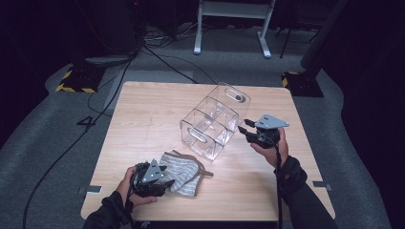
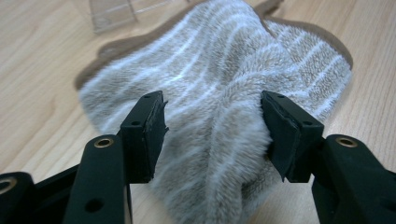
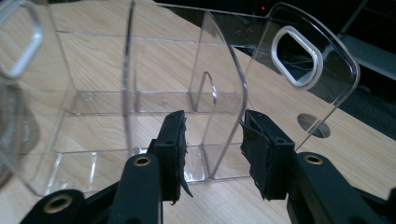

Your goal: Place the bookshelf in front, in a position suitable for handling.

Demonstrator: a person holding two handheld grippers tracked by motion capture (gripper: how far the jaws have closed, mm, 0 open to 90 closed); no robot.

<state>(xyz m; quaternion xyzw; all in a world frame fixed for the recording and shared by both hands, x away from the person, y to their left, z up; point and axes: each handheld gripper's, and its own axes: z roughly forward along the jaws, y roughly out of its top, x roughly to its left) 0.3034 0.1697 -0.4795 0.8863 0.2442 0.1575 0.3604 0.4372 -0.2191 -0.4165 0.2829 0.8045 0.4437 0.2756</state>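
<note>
Dark floor and cables surround one pale wooden bench (image 1: 143, 109), and almost everything on it sits near a single clear plastic organiser bin (image 1: 210, 125), which stands a little right of the bench's middle. It has dividers inside and an oval handle cut-out at each end.

One cloth lies on the bench: a beige, white-striped fleecy towel (image 1: 184, 174), rumpled, just in front of the bin's near-left corner and not touching it as far as the high view shows. The left gripper (image 1: 155, 179) is at the towel's near edge. In the left gripper view its jaws are spread wide, with a raised fold of the towel (image 2: 219, 116) between them; the right pad looks to touch the pile, the left one stands clear.

The right gripper (image 1: 249, 128) is at the bin's right side. In the right gripper view its jaws are spread either side of a clear wall of the bin (image 3: 224, 126), with a gap on both sides, so nothing is clamped yet.

The work in hand looks like putting the towel into the bin. To do it well, the left gripper should push deeper over the fold before closing, so that it takes a thick bunch and not just loose pile. The right should pinch the wall squarely and low to steady the light bin against sliding.

Count: one bin, one towel, two grippers.
</note>
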